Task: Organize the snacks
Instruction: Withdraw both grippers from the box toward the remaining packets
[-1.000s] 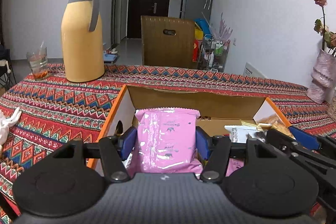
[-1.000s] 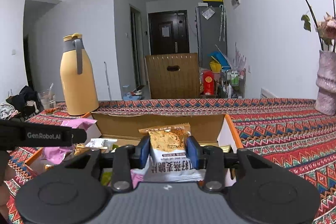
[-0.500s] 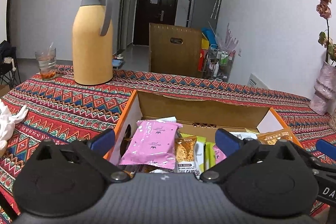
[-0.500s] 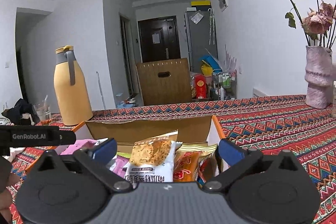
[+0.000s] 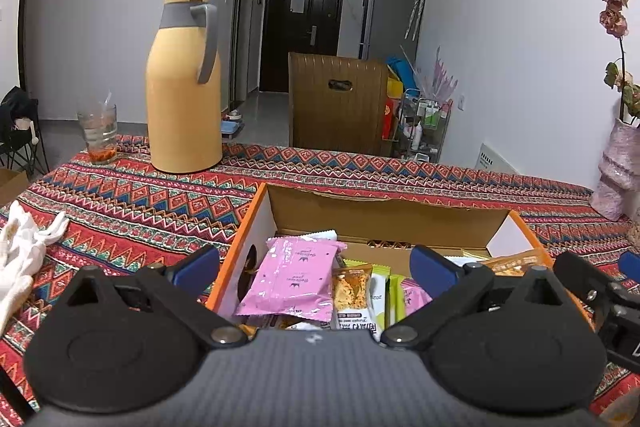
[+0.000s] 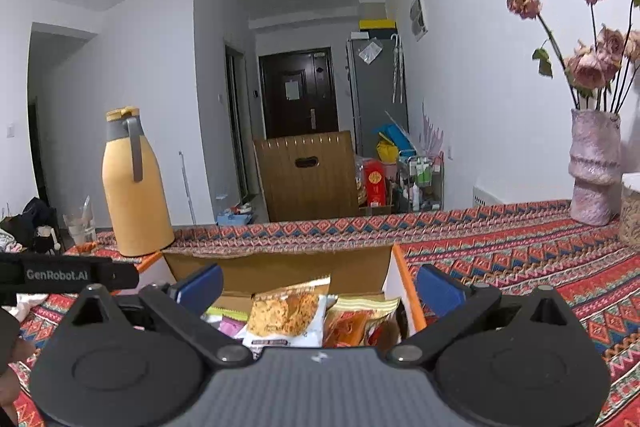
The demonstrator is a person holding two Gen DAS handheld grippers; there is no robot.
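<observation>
Two views are given. From the left wrist, the left hand-held gripper [image 5: 314,267] is seen with its blue fingers spread wide apart, and nothing is held between them. Just past it, an open cardboard box [image 5: 384,205] is set on the surface [image 5: 132,195], which is covered by a bright patterned cloth. A pink snack packet [image 5: 294,277] is laid in the left part of the box, and an orange cracker packet [image 5: 352,293] is tucked beside it. A tall yellow jug [image 5: 184,87] and a glass [image 5: 97,133] are stood well behind the box. From the right wrist, the right hand-held gripper [image 6: 318,285] is also seen wide open and empty. Below it, a crunchy snack packet [image 6: 286,315] and a yellow-orange packet [image 6: 356,319] are leaned in the right part of the same box. No loose snacks can be seen on the cloth, so most of the tidying is judged to be done. Whether more snacks are waiting out of sight cannot be told.
</observation>
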